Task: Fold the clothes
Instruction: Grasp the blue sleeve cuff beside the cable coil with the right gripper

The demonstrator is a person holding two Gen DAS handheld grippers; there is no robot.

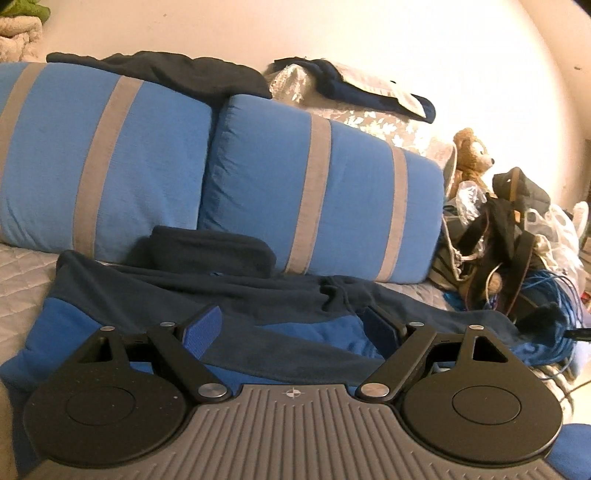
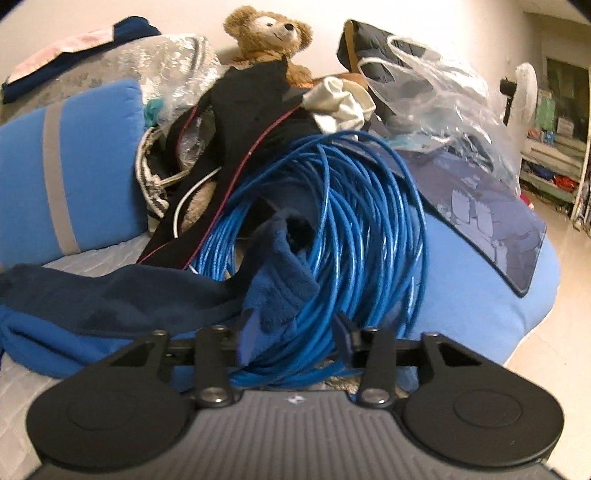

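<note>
A fleece garment (image 1: pixel 280 306) in navy and bright blue lies spread across the grey quilted cover (image 1: pixel 22 269). My left gripper (image 1: pixel 291 328) hovers low over its middle, open wide, with nothing between its blue pads (image 1: pixel 203 326). One navy sleeve (image 2: pixel 122 295) runs rightward, and its blue cuff (image 2: pixel 280 291) rests against a coil of blue cable (image 2: pixel 354 221). Just short of that cuff is my right gripper (image 2: pixel 295 343), open, its fingers either side of the cable's near edge and closed on nothing. A small folded navy piece (image 1: pixel 210 251) sits against the cushions.
Two blue cushions with grey stripes (image 1: pixel 317 184) line the back, dark clothes (image 1: pixel 166 70) draped on top. A teddy bear (image 2: pixel 269 33), plastic bags (image 2: pixel 436 96), a black strap (image 2: pixel 236 147) and a printed blue pad (image 2: pixel 480 210) pile up on the right. The floor and shelves (image 2: pixel 554 147) lie beyond.
</note>
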